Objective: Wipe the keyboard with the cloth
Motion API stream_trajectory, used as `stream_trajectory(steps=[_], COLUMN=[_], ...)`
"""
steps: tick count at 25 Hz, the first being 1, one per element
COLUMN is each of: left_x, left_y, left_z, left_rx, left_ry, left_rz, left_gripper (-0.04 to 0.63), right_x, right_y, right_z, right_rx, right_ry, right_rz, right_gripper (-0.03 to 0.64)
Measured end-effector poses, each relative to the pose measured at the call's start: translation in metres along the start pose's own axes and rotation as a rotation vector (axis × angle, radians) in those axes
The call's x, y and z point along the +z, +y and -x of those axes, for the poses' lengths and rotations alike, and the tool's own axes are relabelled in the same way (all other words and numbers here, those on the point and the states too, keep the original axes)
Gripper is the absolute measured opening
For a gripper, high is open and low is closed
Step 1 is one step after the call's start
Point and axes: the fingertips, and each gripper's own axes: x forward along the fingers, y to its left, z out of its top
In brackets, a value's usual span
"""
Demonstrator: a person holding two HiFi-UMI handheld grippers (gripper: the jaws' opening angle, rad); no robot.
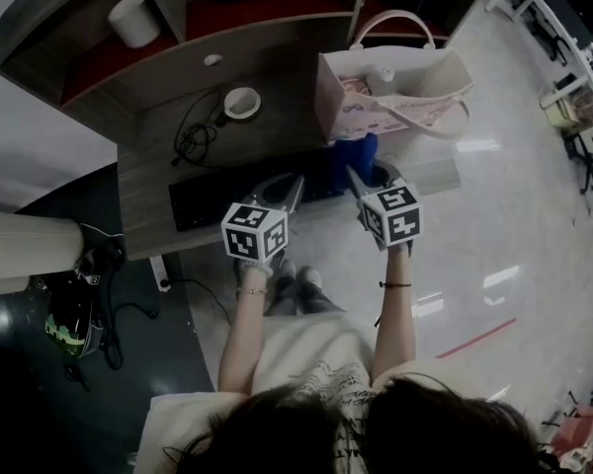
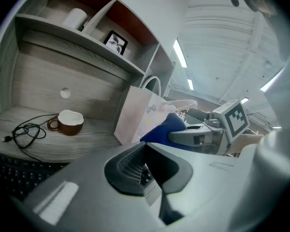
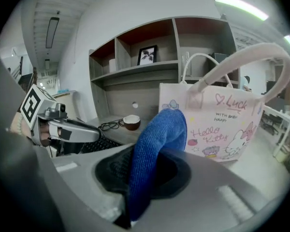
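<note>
Holding a tool in each hand, the person stands at a grey wooden surface. The right tool is clamped on a blue cloth, which rises between the jaws in a thick fold. In the head view, the cloth sits just in front of a pale cartoon-printed bag, near the right end of the keyboard. The left tool has its jaws drawn together to a narrow slit, with nothing between them, and hovers over the keyboard's middle. The dark keyboard lies flat along the front edge of the surface. Behind it lie a tangle of black cable and a brown mug with a white inside. A white cup stands on the shelf above.
</note>
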Motion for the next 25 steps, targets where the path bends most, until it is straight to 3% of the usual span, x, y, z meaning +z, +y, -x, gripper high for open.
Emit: stream_trajectory(steps=[8, 25], left_x=[-0.019, -0.044], left_y=[0.004, 0.032], left_z=[-0.018, -0.015], left_rx=[-0.018, 0.043], left_ry=[0.055, 0.089], left_rz=[0.032, 0.11], left_gripper=[0.005, 0.004], right_x=[-0.021, -0.039], right_y=[-0.004, 0.034], right_z=[-0.023, -0.073], right_rx=[-0.02, 0.115], right_ry=[0.081, 0.136], right_rz=[0.043, 0.011], right_gripper=[0.06, 0.06])
